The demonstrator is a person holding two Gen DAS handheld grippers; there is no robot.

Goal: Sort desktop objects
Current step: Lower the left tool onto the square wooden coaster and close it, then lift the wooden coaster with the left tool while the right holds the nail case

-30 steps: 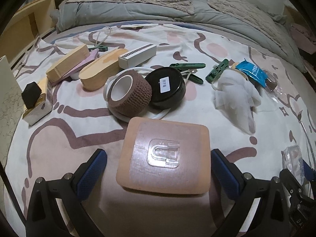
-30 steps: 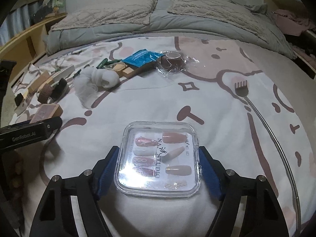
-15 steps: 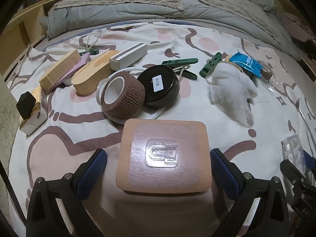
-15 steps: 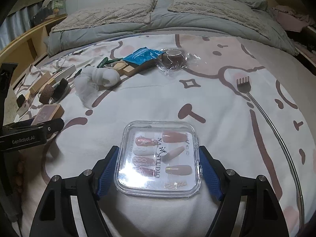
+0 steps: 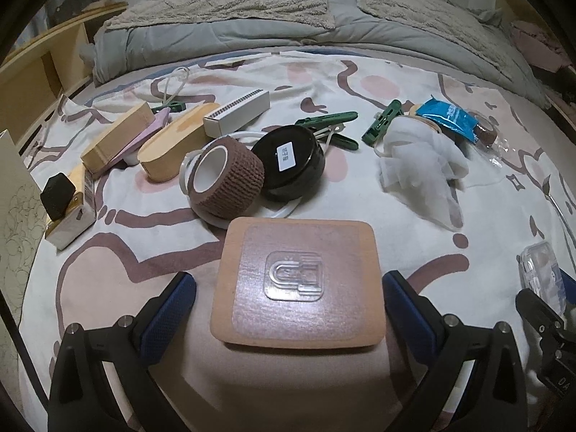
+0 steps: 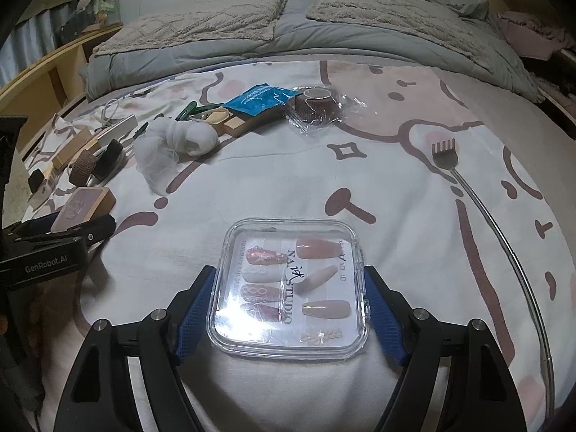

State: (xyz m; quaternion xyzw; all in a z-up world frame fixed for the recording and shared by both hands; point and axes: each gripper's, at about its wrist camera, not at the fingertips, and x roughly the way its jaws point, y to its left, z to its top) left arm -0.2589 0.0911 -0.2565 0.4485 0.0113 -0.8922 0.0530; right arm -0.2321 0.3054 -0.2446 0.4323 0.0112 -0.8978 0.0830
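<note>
Two pillows (image 6: 230, 10) head the cartoon-print bedspread (image 6: 396, 194); left fingers (image 5: 169, 309) wide, right fingers (image 6: 196, 309) holding nail case (image 6: 289, 288).

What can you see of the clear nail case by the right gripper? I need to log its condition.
The clear nail case is a square, round-cornered box of transparent, glossy plastic, lid closed, lying flat on the bedspread. Inside, press-on nails in pink, white and dark red lie on a card printed "STUDIO". It sits between the blue pads of the right gripper, which look pressed against both its sides. No damage shows. The left wrist view catches only its edge.
</note>
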